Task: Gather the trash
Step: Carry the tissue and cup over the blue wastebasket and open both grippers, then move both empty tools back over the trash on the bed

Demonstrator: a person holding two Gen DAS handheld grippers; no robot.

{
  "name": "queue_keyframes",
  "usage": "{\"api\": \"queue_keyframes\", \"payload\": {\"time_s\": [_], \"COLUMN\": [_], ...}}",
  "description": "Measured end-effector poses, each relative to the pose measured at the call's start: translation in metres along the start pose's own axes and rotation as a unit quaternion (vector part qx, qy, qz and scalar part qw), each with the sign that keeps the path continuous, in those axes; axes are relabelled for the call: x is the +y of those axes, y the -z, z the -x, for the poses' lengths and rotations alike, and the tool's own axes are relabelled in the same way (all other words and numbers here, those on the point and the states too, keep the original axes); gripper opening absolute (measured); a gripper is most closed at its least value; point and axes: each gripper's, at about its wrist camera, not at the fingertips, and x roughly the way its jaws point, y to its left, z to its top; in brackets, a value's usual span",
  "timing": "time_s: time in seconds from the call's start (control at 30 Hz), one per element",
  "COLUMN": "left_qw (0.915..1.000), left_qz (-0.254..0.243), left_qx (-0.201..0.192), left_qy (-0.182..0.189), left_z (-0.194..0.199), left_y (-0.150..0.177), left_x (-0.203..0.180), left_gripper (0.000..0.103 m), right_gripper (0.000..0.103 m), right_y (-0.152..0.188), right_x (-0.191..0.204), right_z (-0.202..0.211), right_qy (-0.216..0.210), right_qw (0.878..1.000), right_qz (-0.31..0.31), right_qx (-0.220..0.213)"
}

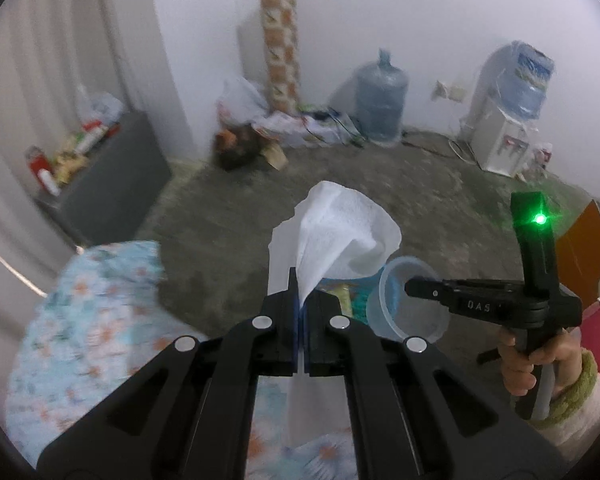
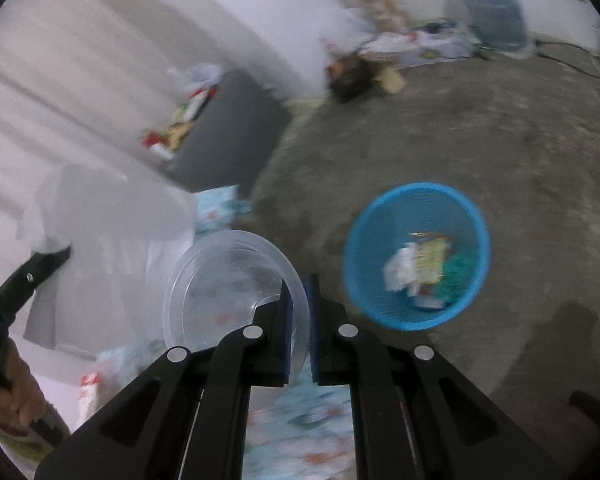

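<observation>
Two pieces of trash are in hand at once. The left tongs [image 1: 301, 280] are clamped tight on a white paper towel [image 1: 336, 228], which fans up toward twelve o'clock above the closed pads in the left wrist view. The right tongs [image 2: 299, 300] are pinched narrow on the rim of a clear plastic bowl [image 2: 228, 288], whose body hangs out toward nine o'clock of the pads in the right wrist view; the same bowl shows at about four o'clock of the towel in the left view.

A blue mesh waste basket [image 2: 476, 232] stands on the grey floor [image 2: 520, 140], at about two o'clock of the right tongs. It already holds several scraps: white crumpled paper, a yellow wrapper, something green. Neither the towel nor the bowl is over its mouth yet.

Judging from this, collecting is well under way: some trash is binned, two items are lifted and still to be dropped in. Both views are blurred, and whether more trash waits on the flowered cloth [image 1: 92, 320] below cannot be told.
</observation>
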Motion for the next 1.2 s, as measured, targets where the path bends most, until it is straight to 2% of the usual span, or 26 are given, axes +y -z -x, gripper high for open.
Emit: {"api": "queue_keyframes", "payload": {"time_s": [0.1,0.4,0.43,0.47,0.5,0.53,0.57,0.63,0.7,0.77,0.9,1.07,1.2], "left_qw": [0.9992,0.9889,0.9871,0.9853,0.984,0.9834,0.9833,0.9832,0.9822,0.9835,0.988,0.9917,0.9942], "left_qz": [0.01,0.041,0.044,0.044,0.045,0.048,0.051,0.054,0.057,0.053,0.029,0.02,0.01], "left_qx": [0.028,0.131,0.141,0.152,0.163,0.168,0.17,0.171,0.176,0.169,0.149,0.125,0.107], "left_qy": [0.025,0.057,0.062,0.064,0.055,0.048,0.042,0.036,0.036,0.037,0.027,0.022,0.005], "left_z": [-0.055,-0.206,-0.221,-0.236,-0.251,-0.26,-0.268,-0.279,-0.281,-0.274,-0.245,-0.187,-0.131], "left_y": [-0.01,0.001,0.003,0.006,0.009,0.011,0.012,0.015,0.015,0.01,0.0,-0.017,-0.023], "left_x": [-0.011,-0.016,-0.016,-0.017,-0.019,-0.019,-0.018,-0.02,-0.021,-0.022,-0.027,-0.024,-0.019], "left_gripper": [0.0,0.0,0.002,0.009,0.017,0.038,0.045,0.045,0.047,0.047,0.052,0.062,0.066], "right_gripper": [0.007,0.008,0.008,0.009,0.017,0.039,0.048,0.052,0.052,0.052,0.057,0.061,0.067], "right_y": [-0.008,-0.016,-0.016,-0.017,-0.018,-0.018,-0.017,-0.017,-0.015,-0.013,-0.01,-0.005,0.001], "right_x": [-0.034,-0.112,-0.117,-0.126,-0.131,-0.137,-0.146,-0.155,-0.159,-0.159,-0.151,-0.119,-0.084], "right_z": [-0.014,-0.092,-0.099,-0.113,-0.121,-0.13,-0.139,-0.146,-0.148,-0.141,-0.125,-0.097,-0.069], "right_qy": [0.034,0.108,0.113,0.12,0.122,0.126,0.143,0.152,0.159,0.144,0.139,0.114,0.092], "right_qw": [0.999,0.989,0.989,0.987,0.986,0.985,0.981,0.98,0.978,0.981,0.984,0.988,0.993], "right_qz": [-0.026,-0.085,-0.087,-0.088,-0.089,-0.091,-0.095,-0.094,-0.095,-0.104,-0.097,-0.091,-0.064], "right_qx": [0.004,0.045,0.049,0.061,0.069,0.08,0.088,0.088,0.092,0.082,0.062,0.041,0.021]}}
